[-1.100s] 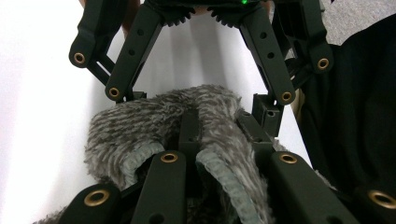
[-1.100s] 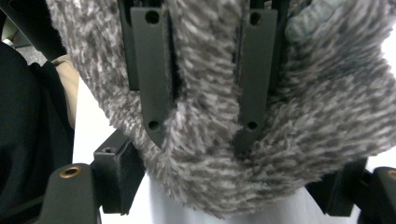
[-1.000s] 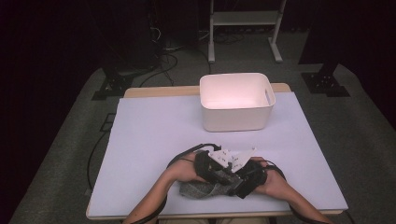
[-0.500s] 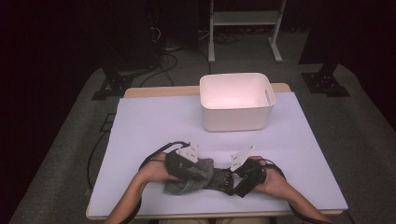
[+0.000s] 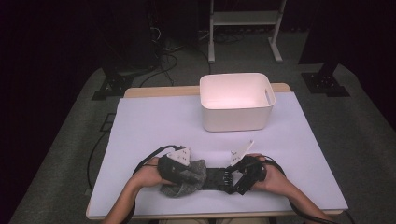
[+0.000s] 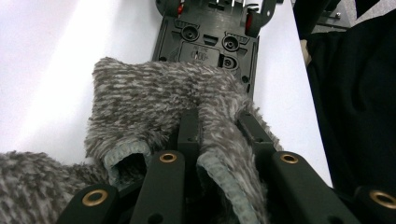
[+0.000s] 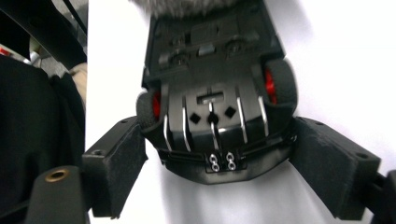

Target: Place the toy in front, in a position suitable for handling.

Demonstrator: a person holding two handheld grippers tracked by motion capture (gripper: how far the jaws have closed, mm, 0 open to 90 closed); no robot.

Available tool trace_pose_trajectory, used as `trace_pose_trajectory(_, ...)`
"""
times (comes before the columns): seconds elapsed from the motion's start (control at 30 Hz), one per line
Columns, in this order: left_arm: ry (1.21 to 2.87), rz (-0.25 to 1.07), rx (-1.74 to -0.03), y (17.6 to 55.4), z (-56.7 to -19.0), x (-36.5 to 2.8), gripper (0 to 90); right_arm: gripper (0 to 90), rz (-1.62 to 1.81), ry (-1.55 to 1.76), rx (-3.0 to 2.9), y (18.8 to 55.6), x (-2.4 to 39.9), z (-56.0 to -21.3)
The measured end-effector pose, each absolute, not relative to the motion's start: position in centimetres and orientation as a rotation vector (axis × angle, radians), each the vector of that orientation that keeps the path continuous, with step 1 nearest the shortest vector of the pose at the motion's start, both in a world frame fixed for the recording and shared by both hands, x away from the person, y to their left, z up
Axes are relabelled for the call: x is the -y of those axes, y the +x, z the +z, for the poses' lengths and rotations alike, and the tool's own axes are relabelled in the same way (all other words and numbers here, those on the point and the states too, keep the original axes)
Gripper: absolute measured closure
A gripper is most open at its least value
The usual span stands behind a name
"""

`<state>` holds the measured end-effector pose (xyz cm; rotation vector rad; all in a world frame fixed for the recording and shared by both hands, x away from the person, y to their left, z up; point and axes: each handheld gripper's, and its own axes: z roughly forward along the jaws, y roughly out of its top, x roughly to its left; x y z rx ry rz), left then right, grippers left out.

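Near the bench's front edge, well short of the white bin (image 5: pixel 236 101), the left gripper (image 6: pixel 219 135) pinched a grey fuzzy sock (image 6: pixel 154 102) draped over one end of an upturned black toy car (image 7: pixel 212 93), whose other end the right gripper (image 7: pixel 217 154) clasped.

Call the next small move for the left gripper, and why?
Probably slide the left gripper toward the right gripper, drawing the sock further over the toy car. The sock covers just the car's near end, its underside is bare, and the right jaws grip the far end.
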<state>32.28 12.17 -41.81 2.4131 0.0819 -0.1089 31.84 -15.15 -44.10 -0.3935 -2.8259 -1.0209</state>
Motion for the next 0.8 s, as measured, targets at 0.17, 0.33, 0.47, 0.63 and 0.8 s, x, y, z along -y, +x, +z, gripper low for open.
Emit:
trace_pose_trajectory(0.17, 2.413, -0.115, -0.066, 32.3, -41.8, -11.8, 73.9, 16.2, -1.049, -0.418, 2.777, 32.4, 15.1, -43.1)
trace_pose_trajectory(0.33, 2.412, -0.126, -0.048, 32.2, -41.7, -11.3, 73.9, 16.1, -1.051, -0.422, 2.763, 33.0, 14.3, -42.7)
trace_pose_trajectory(0.47, 2.41, -0.134, -0.028, 31.9, -41.7, -11.0, 73.9, 16.3, -1.041, -0.433, 2.756, 33.4, 13.6, -42.9)
trace_pose_trajectory(0.63, 2.407, -0.152, -0.02, 31.9, -41.6, -10.8, 73.9, 16.5, -1.028, -0.478, 2.704, 34.1, 13.1, -43.5)
trace_pose_trajectory(0.8, 2.413, -0.148, -0.003, 31.8, -41.3, -10.6, 73.8, 20.0, -0.979, -0.487, 2.651, 34.4, 12.7, -44.3)
